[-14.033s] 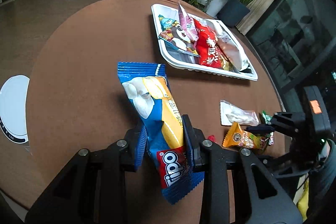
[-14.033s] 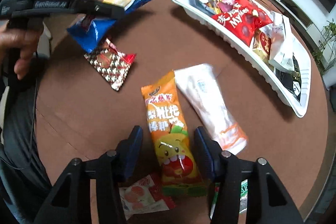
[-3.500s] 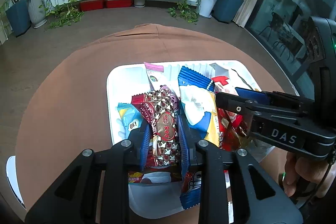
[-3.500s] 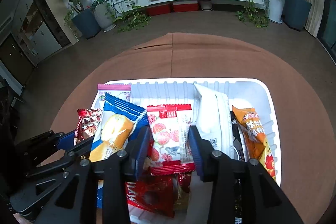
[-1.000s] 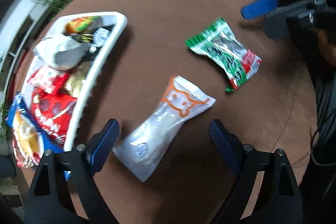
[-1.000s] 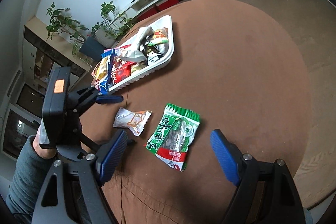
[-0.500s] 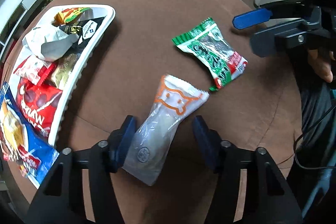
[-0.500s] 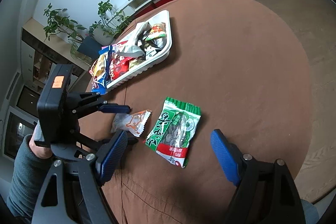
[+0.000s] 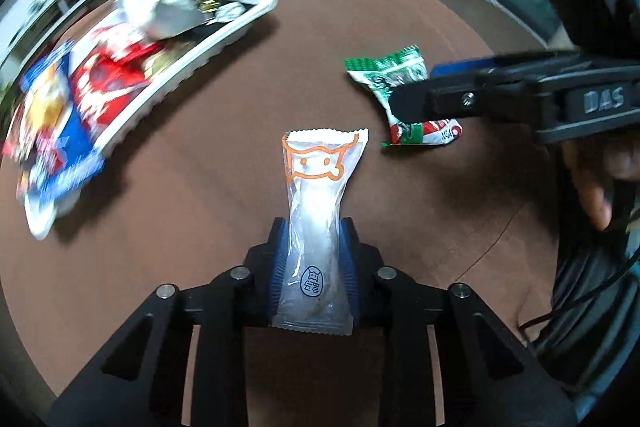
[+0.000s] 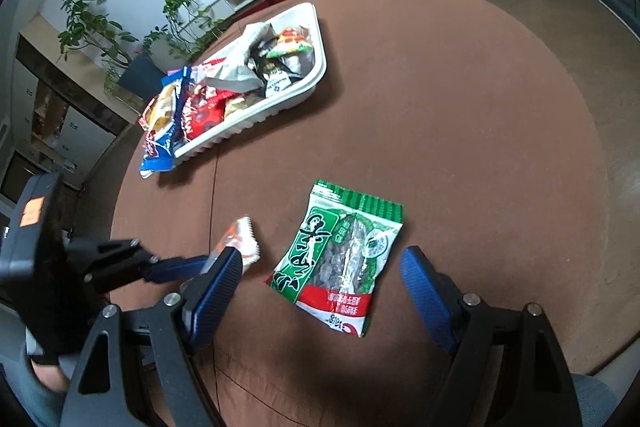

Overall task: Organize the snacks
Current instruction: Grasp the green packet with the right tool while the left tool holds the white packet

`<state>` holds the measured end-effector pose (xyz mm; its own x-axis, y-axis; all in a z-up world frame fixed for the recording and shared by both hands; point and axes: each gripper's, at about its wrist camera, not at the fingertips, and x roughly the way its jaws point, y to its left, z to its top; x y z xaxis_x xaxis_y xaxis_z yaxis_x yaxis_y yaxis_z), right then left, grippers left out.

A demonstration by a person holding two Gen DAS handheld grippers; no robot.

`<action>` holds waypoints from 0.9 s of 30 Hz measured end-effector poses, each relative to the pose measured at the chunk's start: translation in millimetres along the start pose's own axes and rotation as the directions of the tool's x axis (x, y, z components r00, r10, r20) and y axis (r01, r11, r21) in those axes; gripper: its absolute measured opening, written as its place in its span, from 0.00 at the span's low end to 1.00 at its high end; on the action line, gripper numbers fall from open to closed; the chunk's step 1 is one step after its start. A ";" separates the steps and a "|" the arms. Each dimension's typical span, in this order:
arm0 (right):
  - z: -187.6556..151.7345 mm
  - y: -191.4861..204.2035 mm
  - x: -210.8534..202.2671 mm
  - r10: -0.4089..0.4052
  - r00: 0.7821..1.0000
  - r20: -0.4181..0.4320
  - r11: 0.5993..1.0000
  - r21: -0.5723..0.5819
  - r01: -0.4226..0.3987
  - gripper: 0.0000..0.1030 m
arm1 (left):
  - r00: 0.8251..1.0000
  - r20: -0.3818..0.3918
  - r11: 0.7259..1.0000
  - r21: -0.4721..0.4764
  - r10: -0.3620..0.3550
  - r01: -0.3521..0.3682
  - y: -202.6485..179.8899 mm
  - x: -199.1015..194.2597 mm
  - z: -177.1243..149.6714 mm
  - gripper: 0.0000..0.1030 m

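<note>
A clear snack packet with orange print [image 9: 320,179] lies on the round brown table [image 9: 224,131]. My left gripper [image 9: 314,227] is closing on its near end, and the blue pads press its sides. Only its far end [image 10: 242,233] shows in the right wrist view, beside the left gripper [image 10: 208,261]. A green and red snack packet [image 10: 340,259] lies flat between the wide jaws of my right gripper [image 10: 322,257], which is open and apart from it. The left wrist view shows this right gripper [image 9: 416,87] over the green packet [image 9: 384,75]. A white tray [image 10: 248,123] at the back holds several snacks.
The white tray [image 9: 256,11] is full, and a blue packet hangs over its near left end. A person's hand [image 9: 600,179] and a black cable [image 9: 580,307] are at the right. The table's edge curves close behind the right gripper.
My left jaws have come together on the clear packet, and the wrist has rolled so that the packet points straight ahead. The right gripper has moved in over the green packet, still wide.
</note>
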<state>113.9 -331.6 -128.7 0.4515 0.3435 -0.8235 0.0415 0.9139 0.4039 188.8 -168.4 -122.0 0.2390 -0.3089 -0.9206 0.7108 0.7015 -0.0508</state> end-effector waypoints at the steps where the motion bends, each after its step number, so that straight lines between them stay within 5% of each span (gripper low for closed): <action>1: -0.2 2.5 1.9 -0.017 1.000 -0.002 1.000 -0.011 0.017 0.81 | 1.000 0.016 0.999 -0.032 -0.003 0.003 4.9 -2.0 -4.2 0.22; 6: -0.8 12.6 9.9 -0.059 0.998 0.000 0.997 -0.041 0.059 0.83 | 0.995 0.092 0.980 -0.195 -0.023 0.041 28.3 -14.7 -31.9 0.22; 9: -1.2 22.4 15.3 -0.120 0.993 0.005 0.988 -0.093 0.120 0.83 | 0.985 0.164 0.945 -0.313 -0.046 0.096 39.4 -24.2 -53.1 0.22; 14: -9.5 37.7 22.7 -0.223 0.975 0.017 0.953 -0.206 0.221 0.78 | 0.976 0.215 0.918 -0.381 -0.032 0.114 20.9 -42.5 -92.6 0.22; 27: -5.2 28.5 12.5 -0.209 0.978 -0.011 0.953 -0.226 0.201 0.35 | 0.968 0.251 0.907 -0.401 -0.029 0.131 18.5 -48.5 -96.1 0.22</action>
<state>116.1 -300.1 -129.5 0.4233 0.1471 -0.8940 -0.0710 0.9891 0.1291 126.8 -78.7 -115.5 0.3762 -0.4806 -0.7922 0.4109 0.8528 -0.3223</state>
